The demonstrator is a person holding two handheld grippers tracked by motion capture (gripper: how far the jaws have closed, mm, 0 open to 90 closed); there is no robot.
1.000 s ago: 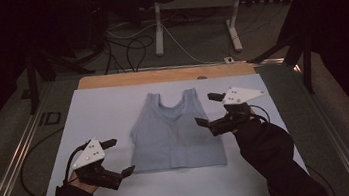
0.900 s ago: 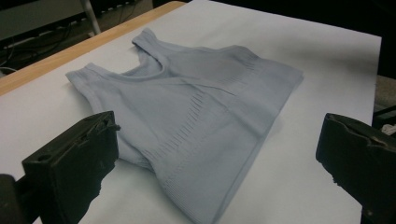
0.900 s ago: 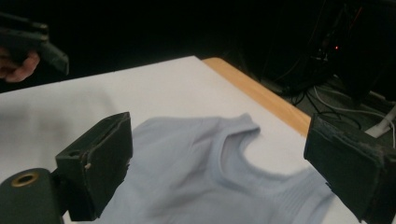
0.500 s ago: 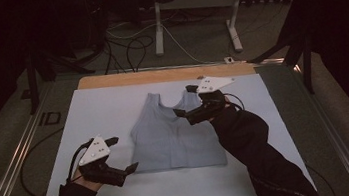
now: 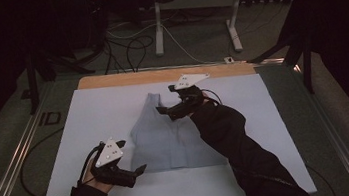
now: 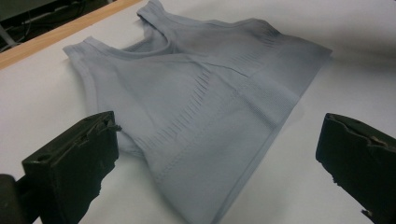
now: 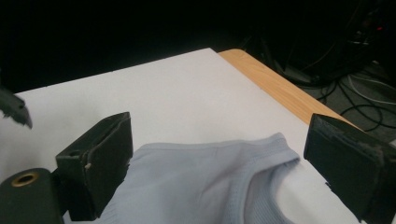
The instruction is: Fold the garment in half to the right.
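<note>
The room around the rig was dark, cables (image 5: 125, 38) trailing over the floor behind, and all the light fell on the white sheet (image 5: 89, 118) that covered the counter (image 5: 159, 75). The grey tank top (image 5: 167, 139) lay flat near the middle of that sheet, front up, straps toward the far wooden edge and hem toward me; spread like that, every edge was open to a grasp.

My right claw (image 5: 164, 113) was over the upper part of the garment, between the two straps, jaws wide apart and holding nothing. In the right gripper view the far strap (image 7: 275, 149) sat between the jaws, so I judged I had it lined up to pinch that shoulder.

My left claw (image 5: 132, 158) hovered just beside the near left corner of the hem, also wide open and empty. Its view looked across the whole top (image 6: 201, 107), with the hem corner (image 6: 196, 210) low between the jaws, which I took as a ready position for the matching grasp, probably to lift or fold.
</note>
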